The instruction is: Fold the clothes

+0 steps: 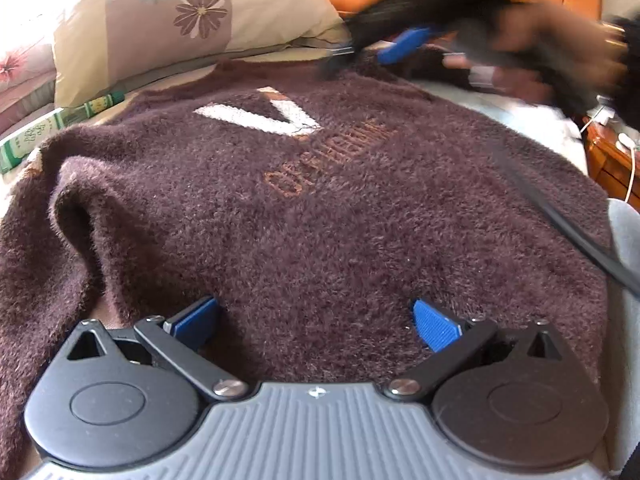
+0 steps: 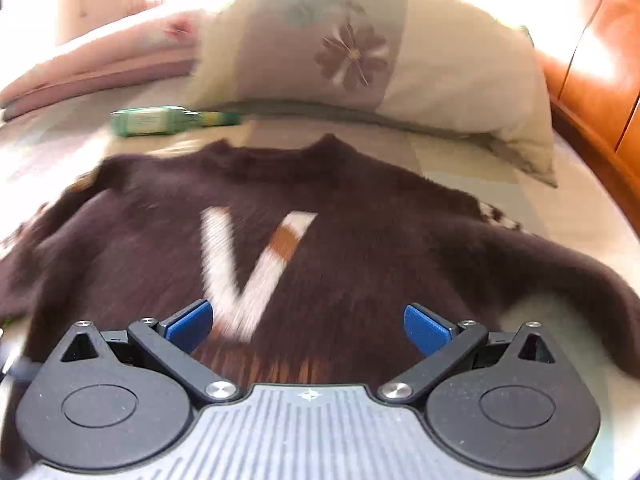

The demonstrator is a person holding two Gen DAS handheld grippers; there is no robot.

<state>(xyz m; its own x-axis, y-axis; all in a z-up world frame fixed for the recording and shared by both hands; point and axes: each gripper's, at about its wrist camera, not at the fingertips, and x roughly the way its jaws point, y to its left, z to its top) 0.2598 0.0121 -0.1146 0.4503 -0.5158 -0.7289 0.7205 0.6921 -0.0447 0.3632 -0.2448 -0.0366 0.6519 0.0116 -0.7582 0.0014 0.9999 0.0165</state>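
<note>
Nearest, the left gripper (image 1: 316, 322) hung low over the hem end of the brown sweater (image 1: 320, 208), its blue pads spread wide with nothing between them, seemingly just clear of the pile, though I could not be sure it was not brushing it. The right gripper (image 2: 308, 326) was likewise released, jaws apart, hovering over the chest of the sweater (image 2: 320, 280) just below the white V (image 2: 244, 272); from the left wrist view it showed only as a blur near the collar, with a hand (image 1: 532, 52) behind it. The sweater lay face up and spread across the middle of the bed (image 2: 576, 216), collar toward the headboard end, one sleeve trailing toward the right edge and the other bunched into a raised fold (image 1: 76, 216) at the left. It looked thick, fuzzy and limp: soft enough to sag wherever it was lifted, fairly weighty for a garment, and grippy rather than slick, so I judged a pinch would hold well but drag the layer beneath along with it. The shoulder seams or the sleeve cuffs seemed the sensible places to grasp, taking a good bite of the knit. Beyond the collar a green box (image 2: 156, 120) lay on the bedding, and farther still a flowered pillow (image 2: 376, 56) rested against the wooden headboard (image 2: 592, 80).
</note>
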